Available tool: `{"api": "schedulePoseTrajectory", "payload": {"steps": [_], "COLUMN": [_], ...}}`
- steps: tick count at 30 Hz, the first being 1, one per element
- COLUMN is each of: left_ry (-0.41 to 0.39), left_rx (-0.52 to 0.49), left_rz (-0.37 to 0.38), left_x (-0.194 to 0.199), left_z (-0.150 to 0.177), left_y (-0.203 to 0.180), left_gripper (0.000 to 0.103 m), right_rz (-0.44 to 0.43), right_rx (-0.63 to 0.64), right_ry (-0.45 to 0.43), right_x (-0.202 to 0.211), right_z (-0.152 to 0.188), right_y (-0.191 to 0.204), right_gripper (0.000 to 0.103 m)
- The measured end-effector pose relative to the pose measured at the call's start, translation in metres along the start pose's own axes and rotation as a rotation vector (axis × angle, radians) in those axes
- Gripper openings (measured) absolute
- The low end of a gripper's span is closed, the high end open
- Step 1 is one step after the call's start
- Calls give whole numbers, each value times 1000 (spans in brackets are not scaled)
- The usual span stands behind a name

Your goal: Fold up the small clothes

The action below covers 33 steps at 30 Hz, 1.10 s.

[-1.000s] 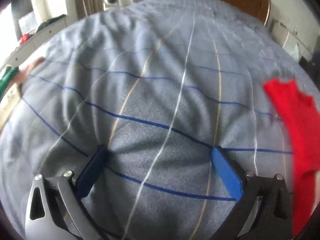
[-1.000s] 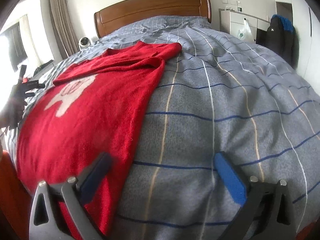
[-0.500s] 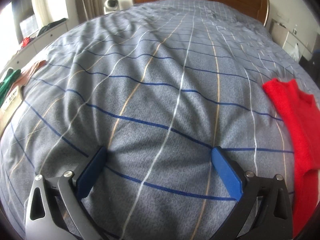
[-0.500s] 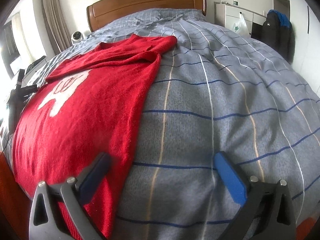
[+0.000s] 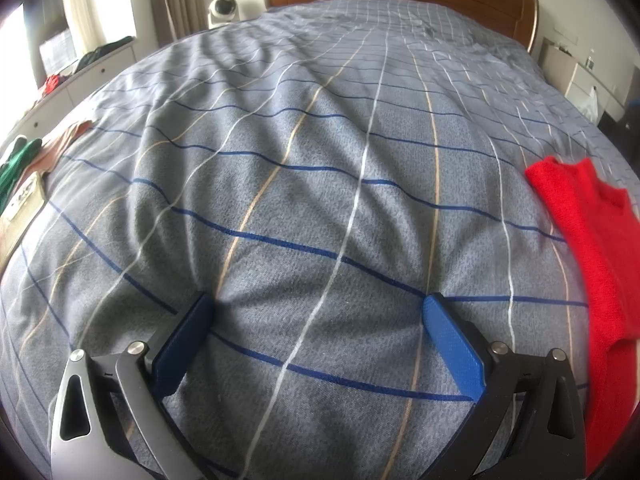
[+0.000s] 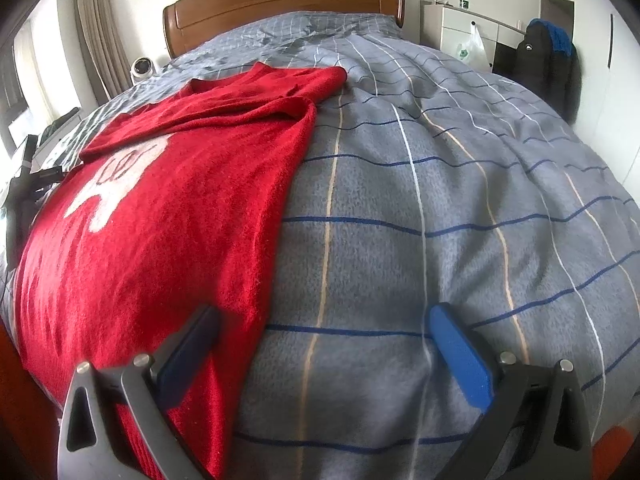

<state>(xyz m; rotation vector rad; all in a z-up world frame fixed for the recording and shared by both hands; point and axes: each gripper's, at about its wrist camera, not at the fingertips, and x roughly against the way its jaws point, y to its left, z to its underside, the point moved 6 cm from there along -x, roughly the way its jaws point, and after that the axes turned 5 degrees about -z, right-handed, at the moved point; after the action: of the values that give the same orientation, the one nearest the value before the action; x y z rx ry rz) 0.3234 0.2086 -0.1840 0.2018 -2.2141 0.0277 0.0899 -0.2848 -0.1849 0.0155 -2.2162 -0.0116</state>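
Note:
A red knitted sweater (image 6: 168,208) with a white motif lies spread flat on the grey checked bedcover (image 6: 440,200), its sleeve folded across the chest. My right gripper (image 6: 324,324) is open low over the sweater's right hem edge, the left finger over red knit, the right finger over bare cover. In the left wrist view the sweater (image 5: 592,248) shows only at the far right. My left gripper (image 5: 316,308) is open, pressed near the bare bedcover (image 5: 320,160), holding nothing.
A wooden headboard (image 6: 280,4) closes the far end of the bed. Green and peach clothes (image 5: 28,156) lie at the bed's left edge. A white cabinet and a dark jacket (image 6: 548,68) stand to the right. A small round camera (image 5: 223,6) sits by the curtain.
Both grippers stayed open and nearly still. The right wrist view drifted slightly, the sweater now reaching further under its left finger. The left view steadied after blur.

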Motion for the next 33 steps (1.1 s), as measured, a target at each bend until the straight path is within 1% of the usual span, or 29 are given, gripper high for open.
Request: {"api": "schedulePoseTrajectory", "payload": {"steps": [18,24,28,33], "left_ry": [0,0,0,0], "left_rx": [0,0,-1,-1], "left_rz": [0,0,0,1], "left_x": [0,0,0,1], "left_z": [0,0,0,0], "left_y": [0,0,0,0], "left_gripper": [103,103,103,103], "right_rz": [-29,-51,-61,-81], "right_rx": [3,7,22,66], "right_ry": [-45,-55,-73,-74], "right_x": [5,8,11,13], "right_z": [5,6,10,13], "right_y": [-2,-5,-5,-3], "right_gripper": [103,103,103,103]}}
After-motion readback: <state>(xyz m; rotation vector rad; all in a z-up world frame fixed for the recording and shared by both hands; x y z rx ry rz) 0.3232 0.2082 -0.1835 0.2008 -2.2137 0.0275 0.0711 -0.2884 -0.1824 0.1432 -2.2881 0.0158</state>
